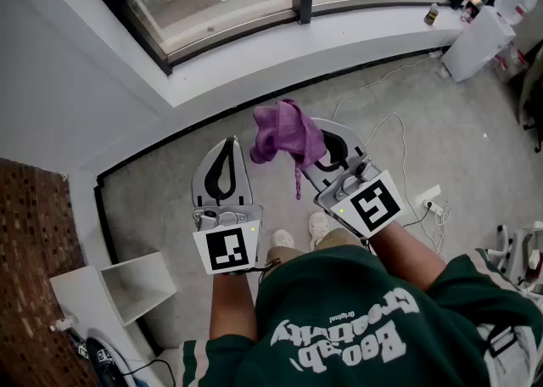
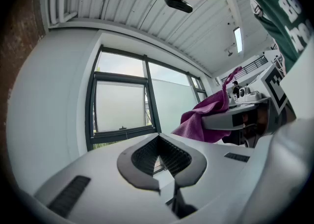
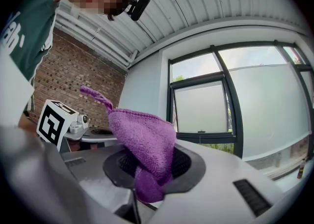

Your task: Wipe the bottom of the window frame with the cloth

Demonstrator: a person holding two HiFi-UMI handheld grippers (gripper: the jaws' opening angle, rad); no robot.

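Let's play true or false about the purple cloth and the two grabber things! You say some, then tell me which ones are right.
1. The right gripper is shut on the purple cloth. True.
2. The left gripper holds a sponge. False: its jaws are together with nothing between them.
3. The cloth lies on the window sill. False: it is held up in the gripper, apart from the sill.
4. A white box stands on the floor on the person's left side. True.
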